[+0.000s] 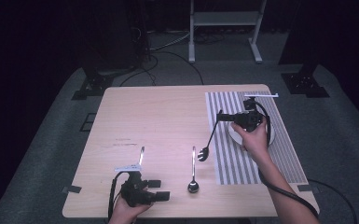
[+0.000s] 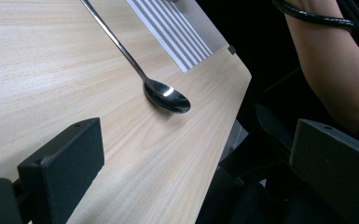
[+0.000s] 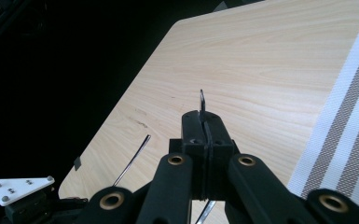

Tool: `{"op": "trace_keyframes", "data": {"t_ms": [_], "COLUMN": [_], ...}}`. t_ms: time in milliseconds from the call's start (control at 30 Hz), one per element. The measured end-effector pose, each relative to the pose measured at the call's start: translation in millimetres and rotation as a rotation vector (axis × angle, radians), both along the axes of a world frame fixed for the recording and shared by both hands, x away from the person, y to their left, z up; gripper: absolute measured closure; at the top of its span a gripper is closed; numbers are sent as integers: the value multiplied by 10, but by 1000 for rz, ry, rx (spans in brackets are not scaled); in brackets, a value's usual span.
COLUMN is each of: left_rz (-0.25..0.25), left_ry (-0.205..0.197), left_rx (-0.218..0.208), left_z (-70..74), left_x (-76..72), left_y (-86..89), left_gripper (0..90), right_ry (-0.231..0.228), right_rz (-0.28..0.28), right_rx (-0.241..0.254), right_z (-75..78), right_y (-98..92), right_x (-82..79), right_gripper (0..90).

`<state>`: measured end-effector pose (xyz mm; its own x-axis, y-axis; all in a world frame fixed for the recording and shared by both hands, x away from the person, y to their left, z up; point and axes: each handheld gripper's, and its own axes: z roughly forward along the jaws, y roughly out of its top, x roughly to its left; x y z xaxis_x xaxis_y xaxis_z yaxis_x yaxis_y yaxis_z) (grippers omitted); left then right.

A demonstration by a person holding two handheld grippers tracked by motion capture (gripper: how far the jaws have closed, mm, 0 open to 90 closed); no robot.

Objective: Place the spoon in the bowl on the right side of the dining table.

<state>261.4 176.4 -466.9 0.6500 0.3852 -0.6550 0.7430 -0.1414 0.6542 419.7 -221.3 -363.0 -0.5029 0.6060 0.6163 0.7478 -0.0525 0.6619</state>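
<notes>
- The slim black utensil with a slotted head (image 1: 209, 138) hangs by its handle end from my right gripper (image 1: 224, 116), whose jaws are pressed tight on it; its head dangles down toward seven o'clock, just above the wood at the left edge of the grey-and-white striped placemat (image 1: 224, 163).
- In the right gripper view the thin black handle tip (image 3: 202, 101) pokes up out of the closed jaws.
- I judge I'm mid-carry: the piece is lifted and has yet to be set down. The next move calls for lowering it flat and level, probably beside the other cutlery, and only then letting the jaws part.
- At six o'clock from the dangling head lies a polished steel spoon (image 1: 193, 171), bowl toward me; the left gripper view has its bowl (image 2: 167, 95) close ahead.
- A second thin metal utensil (image 1: 141, 156) lies at nine o'clock from the spoon.
- My left gripper (image 1: 161, 189) rests near the front edge at seven o'clock, jaws spread wide and empty.
- A round white plate (image 1: 236, 136) sits on the placemat under my right hand (image 1: 254, 137).
- The pale wooden table (image 1: 168, 112) stands on grey carpet (image 1: 51, 140), with cables and a white metal stand (image 1: 224, 28) at twelve o'clock in a dark room.
</notes>
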Motion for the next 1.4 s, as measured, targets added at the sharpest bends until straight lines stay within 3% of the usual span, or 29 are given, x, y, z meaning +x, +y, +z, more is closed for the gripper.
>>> {"op": "trace_keyframes", "data": {"t_ms": [1400], "left_rz": [-6], "left_ry": [-2], "left_rx": [9], "left_z": [-9], "left_x": [1], "left_y": [-14], "left_gripper": [16], "right_ry": [-15], "right_rz": [-141], "right_rx": [6], "right_z": [265], "right_y": [-565], "right_x": [140], "right_gripper": [894]}}
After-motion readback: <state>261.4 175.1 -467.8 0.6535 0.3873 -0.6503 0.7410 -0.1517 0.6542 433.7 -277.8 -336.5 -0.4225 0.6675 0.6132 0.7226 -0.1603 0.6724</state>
